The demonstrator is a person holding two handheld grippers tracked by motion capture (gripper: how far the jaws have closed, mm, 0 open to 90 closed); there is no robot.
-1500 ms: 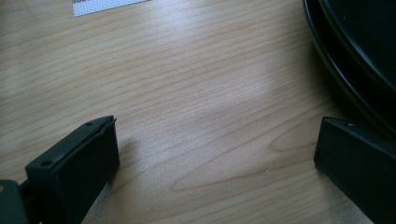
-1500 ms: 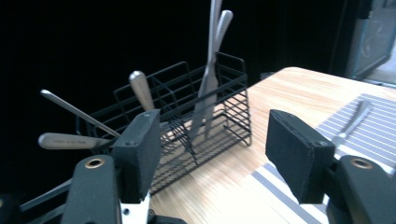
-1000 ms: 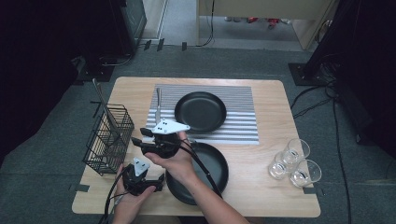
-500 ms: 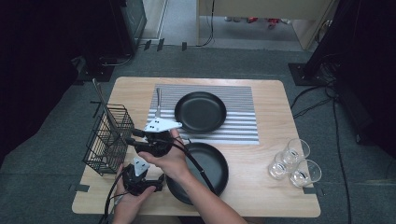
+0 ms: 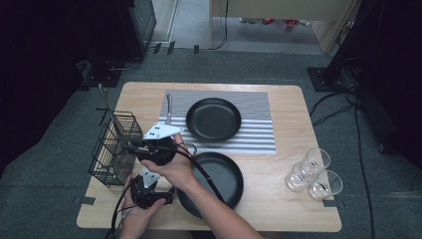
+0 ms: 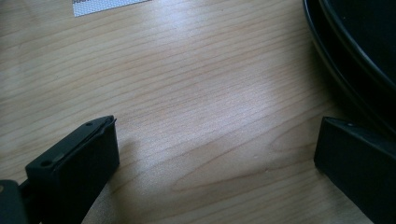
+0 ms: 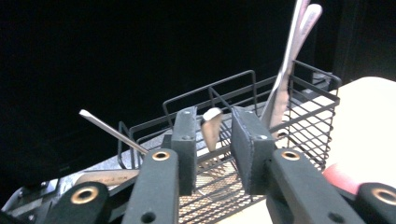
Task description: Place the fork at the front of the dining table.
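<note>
In the high view, my right gripper (image 5: 131, 147) reaches left across the light wooden table (image 5: 278, 204) to the black wire basket (image 5: 107, 162) at the left edge. My left gripper (image 5: 148, 189) sits at the near-left corner, beside the nearer black round pan (image 5: 226, 174). That pan, the farther black pan (image 5: 214, 118) on the grey striped mat (image 5: 259, 137) and the three clear glasses (image 5: 313, 174) at the near right are all well apart from the basket, so the air above the basket is open room. In the left gripper view, its jaws stand wide over bare wood and hold nothing, with the pan's rim just beside the right jaw. I judge it best left where it is. In the right gripper view, the jaws have just been closing around the pale, flat-ended utensil handle (image 7: 212, 127) that stands in the basket. A gap shows on each side, so it isn't pinched yet. To do this well, I want the pads centred on the handle's flat faces, below its tip, before squeezing, and then a straight lift. Two tall metal utensils (image 7: 289, 56) lean just right of the right jaw, a thin rod (image 7: 112, 130) slants at the left, and the basket's wire rim (image 7: 210, 88) runs behind, so any sideways drag could snag.
</note>
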